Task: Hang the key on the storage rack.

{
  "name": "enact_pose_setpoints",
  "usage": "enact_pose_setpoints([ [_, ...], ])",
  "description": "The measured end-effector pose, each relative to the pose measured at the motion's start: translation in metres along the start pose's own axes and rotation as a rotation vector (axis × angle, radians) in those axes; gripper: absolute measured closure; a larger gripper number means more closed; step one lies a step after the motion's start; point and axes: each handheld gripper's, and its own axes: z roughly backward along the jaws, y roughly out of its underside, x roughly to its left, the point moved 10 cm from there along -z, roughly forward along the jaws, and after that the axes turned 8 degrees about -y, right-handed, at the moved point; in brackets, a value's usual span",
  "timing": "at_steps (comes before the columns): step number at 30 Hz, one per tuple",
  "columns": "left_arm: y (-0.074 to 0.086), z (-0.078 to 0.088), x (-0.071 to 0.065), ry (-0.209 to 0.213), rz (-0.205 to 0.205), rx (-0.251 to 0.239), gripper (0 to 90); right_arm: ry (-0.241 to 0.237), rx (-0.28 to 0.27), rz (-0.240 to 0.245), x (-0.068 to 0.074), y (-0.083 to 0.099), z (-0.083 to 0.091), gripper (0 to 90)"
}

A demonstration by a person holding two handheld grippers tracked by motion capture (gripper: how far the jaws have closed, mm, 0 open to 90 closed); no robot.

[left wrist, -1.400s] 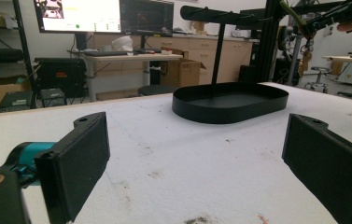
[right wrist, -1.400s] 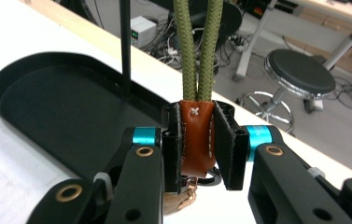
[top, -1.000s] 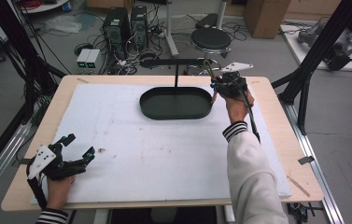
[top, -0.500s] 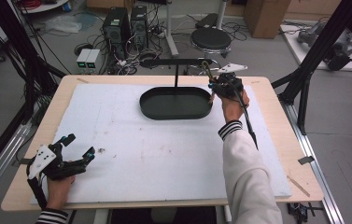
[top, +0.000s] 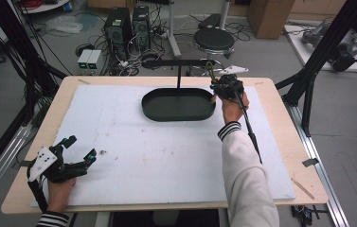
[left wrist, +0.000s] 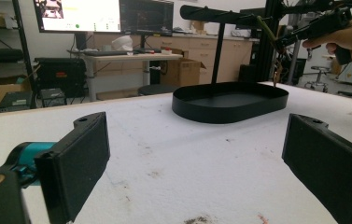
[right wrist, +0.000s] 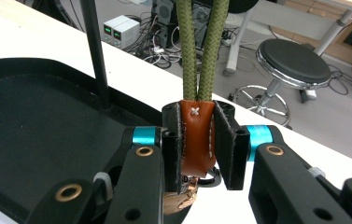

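I'm seeing a brown leather tab [right wrist: 197,137], smooth and slightly glossy with pale stitching, joined to a green braided cord [right wrist: 200,49] of coarse woven fibre. The right gripper [right wrist: 199,149] is showing matt black pads [right wrist: 227,144], shiny blue metal collars and brass-looking rivets. The tray [top: 178,104] is looking like smooth, matt black metal or plastic, I can't tell which. The table [top: 280,94] is showing pale wood at its edge under a white, faintly stained matt sheet [top: 157,156]. The left gripper [left wrist: 197,163] is wearing dull, finely textured black pads.
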Motion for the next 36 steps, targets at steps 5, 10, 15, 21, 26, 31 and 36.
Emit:
enact_pose_setpoints([
  [5, 0.0, 0.0, 0.0, 0.0, 0.0, 0.0, 8.0, -0.014, -0.009, -0.027, -0.002, 0.003, -0.005, 73.9],
  [10, 0.0, 0.0, 0.0, 0.0, -0.001, 0.0, 8.0, -0.031, -0.019, -0.047, -0.004, 0.003, -0.008, 73.2],
  [15, 0.0, 0.0, 0.0, 0.0, -0.002, 0.0, 8.0, -0.072, -0.024, -0.061, -0.002, 0.003, -0.01, 51.2],
  [21, 0.0, 0.0, -0.001, 0.0, -0.007, 0.0, 8.0, -0.084, -0.028, -0.113, -0.001, 0.006, -0.009, 0.2],
  [26, 0.0, 0.0, 0.0, -0.002, -0.002, -0.002, 8.0, -0.193, -0.132, -0.074, 0.014, -0.005, 0.018, 0.2],
  [31, 0.0, 0.0, -0.001, -0.001, -0.006, -0.002, 8.0, -0.244, -0.189, -0.038, 0.022, -0.006, 0.055, 0.2],
  [36, 0.0, 0.0, -0.001, -0.002, -0.005, 0.002, 8.0, -0.278, -0.265, -0.014, 0.031, 0.009, 0.089, 0.2],
])
